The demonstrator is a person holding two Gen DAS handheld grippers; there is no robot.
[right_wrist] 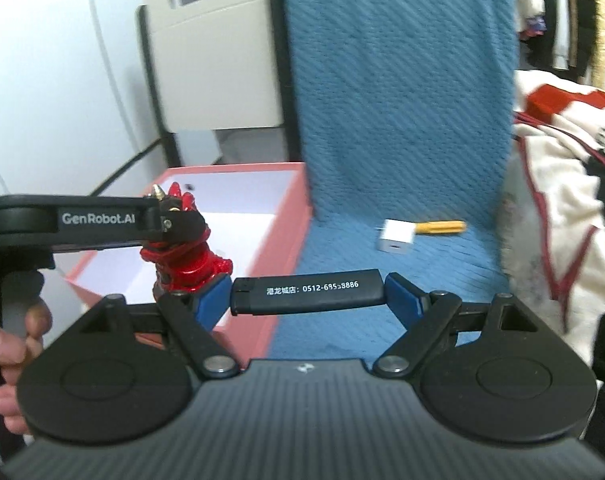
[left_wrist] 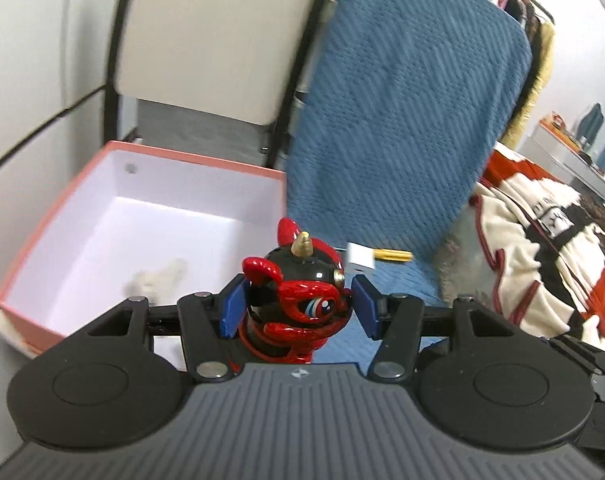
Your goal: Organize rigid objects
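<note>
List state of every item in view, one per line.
left gripper: shut on red figurine, held upright
right gripper: shut on black lighter, held crosswise between the jaws
pink box: open, one pale item inside
white charger: loose on blue towel
yellow stick: lying flat behind the charger

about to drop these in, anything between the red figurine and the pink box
Nothing visible does. The left tongs hold the red figurine beside the open pink box; only one small pale item lies inside.
</note>
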